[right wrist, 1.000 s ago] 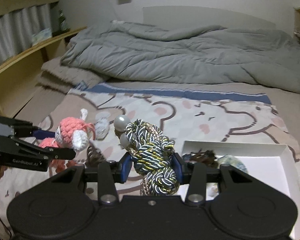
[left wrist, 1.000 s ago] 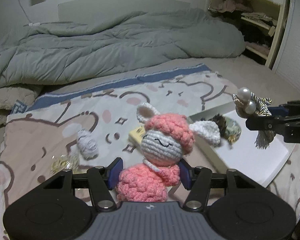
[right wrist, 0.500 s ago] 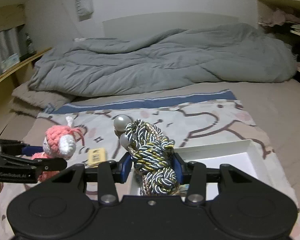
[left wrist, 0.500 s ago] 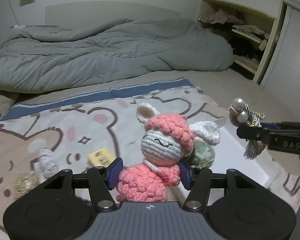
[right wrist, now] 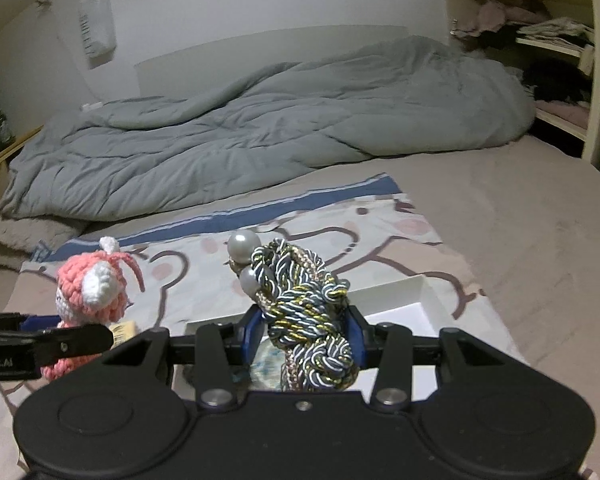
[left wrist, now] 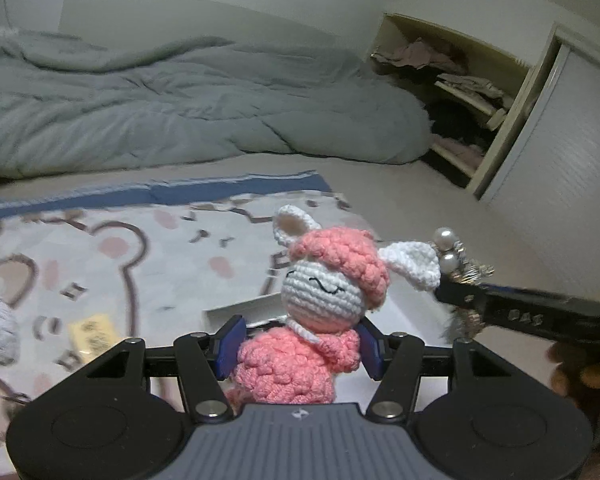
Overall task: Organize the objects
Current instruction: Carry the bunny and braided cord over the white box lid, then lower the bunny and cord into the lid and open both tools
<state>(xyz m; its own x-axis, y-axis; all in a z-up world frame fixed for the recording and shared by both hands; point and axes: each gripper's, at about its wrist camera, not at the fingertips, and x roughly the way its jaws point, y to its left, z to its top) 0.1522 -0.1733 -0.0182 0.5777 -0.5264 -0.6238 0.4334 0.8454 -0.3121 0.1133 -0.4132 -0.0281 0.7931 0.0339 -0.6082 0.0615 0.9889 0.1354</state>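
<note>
My left gripper [left wrist: 298, 346] is shut on a pink crochet bunny [left wrist: 324, 292], held above the near edge of a white box [left wrist: 244, 312]. The bunny also shows at the left of the right wrist view [right wrist: 92, 292]. My right gripper [right wrist: 304, 336] is shut on a braided rope hair tie with pearls [right wrist: 304, 300], held above the white box [right wrist: 416, 296]. The hair tie also shows at the right of the left wrist view [left wrist: 454, 264], close to the bunny's ear. Something bluish lies in the box under the right gripper.
A cartoon-print blanket [left wrist: 120, 264] covers the bed. A yellow tag [left wrist: 92, 334] and a grey yarn ball [left wrist: 0, 330] lie on it at the left. A grey duvet [right wrist: 260, 128] is heaped behind. Open shelves [left wrist: 460, 80] stand at the right.
Both grippers have moved right, over the white box, each keeping its object. The bunny and the hair tie are closer together.
</note>
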